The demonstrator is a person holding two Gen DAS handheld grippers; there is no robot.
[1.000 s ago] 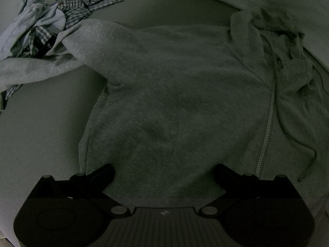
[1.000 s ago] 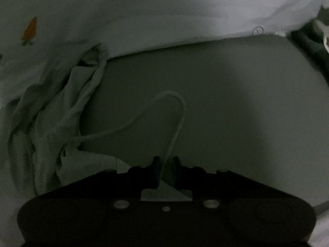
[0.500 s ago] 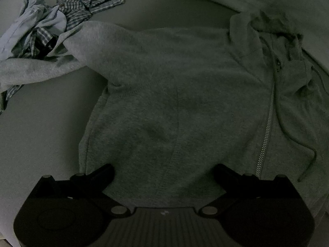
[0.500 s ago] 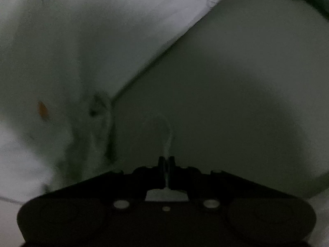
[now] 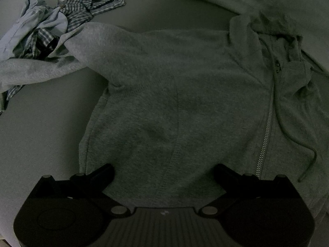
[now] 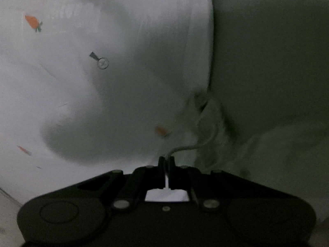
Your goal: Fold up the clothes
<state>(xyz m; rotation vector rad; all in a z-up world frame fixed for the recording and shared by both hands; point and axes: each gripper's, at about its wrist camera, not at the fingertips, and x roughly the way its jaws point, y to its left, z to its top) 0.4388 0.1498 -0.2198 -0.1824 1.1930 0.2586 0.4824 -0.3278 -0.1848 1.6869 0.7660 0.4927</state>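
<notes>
A grey zip-up hoodie [image 5: 164, 94] lies spread flat in the left wrist view, with its zipper [image 5: 267, 127] at the right and one sleeve [image 5: 41, 70] stretched out to the left. My left gripper [image 5: 163, 167] hangs open over the hoodie's lower hem, with nothing between its fingers. In the right wrist view my right gripper [image 6: 166, 160] is shut on a thin pale drawstring [image 6: 191, 147]. The cord curves off to the right into bunched pale fabric [image 6: 213, 119]. The picture there is blurred.
A heap of checked and pale blue shirts [image 5: 53, 24] lies at the back left, partly under the sleeve. A white sheet with small carrot prints [image 6: 82, 82] runs along the far side. The grey surface [image 5: 41, 127] shows left of the hoodie.
The right gripper has rolled and swung, so the white carrot-print sheet now fills the left of its view. It still pinches the cord. The left gripper and hoodie have not moved.
</notes>
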